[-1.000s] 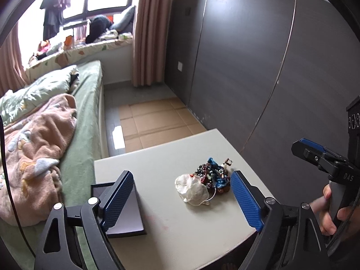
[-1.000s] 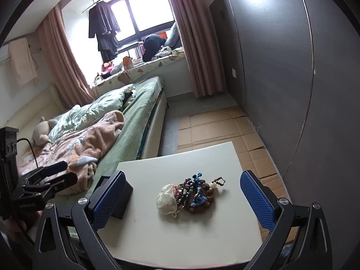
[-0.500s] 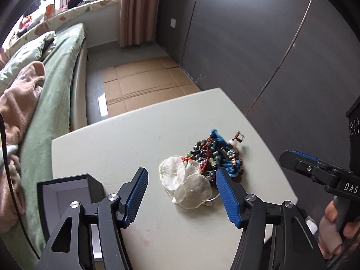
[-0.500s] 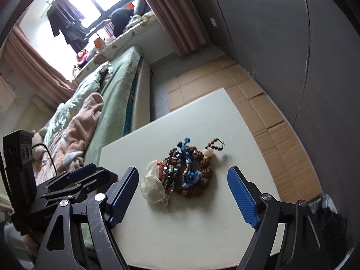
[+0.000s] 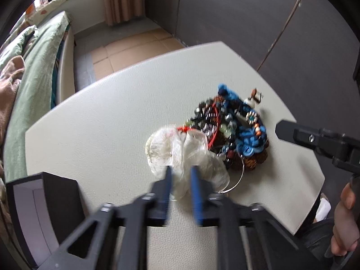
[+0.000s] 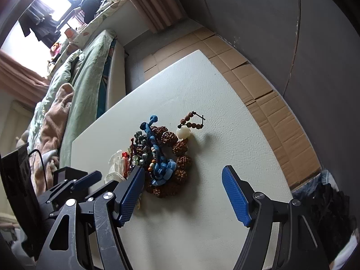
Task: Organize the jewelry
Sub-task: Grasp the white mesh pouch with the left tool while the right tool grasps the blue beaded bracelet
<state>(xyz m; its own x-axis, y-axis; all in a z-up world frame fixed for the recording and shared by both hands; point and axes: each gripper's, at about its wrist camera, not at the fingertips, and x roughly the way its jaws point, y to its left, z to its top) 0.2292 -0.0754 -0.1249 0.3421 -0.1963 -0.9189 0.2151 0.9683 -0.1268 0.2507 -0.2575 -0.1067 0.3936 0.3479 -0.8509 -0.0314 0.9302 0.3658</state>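
My left tool (image 5: 181,175) points steeply down, its blue pads (image 5: 167,184) having just closed to a narrow gap with thin clear plastic between them. My right tool (image 6: 183,194) also tilts down, jaws wide apart after closing slightly, nothing between them. A hand (image 5: 345,222) grips its handle.

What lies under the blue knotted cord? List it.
Under the blue knotted cord lie big brown knobbly beads and dark glass beads; whatever lies beneath the cord itself is hidden.

Left gripper (image 5: 181,175) fingers (image 5: 167,186) motion-blurred; black box (image 5: 42,216) cut off.
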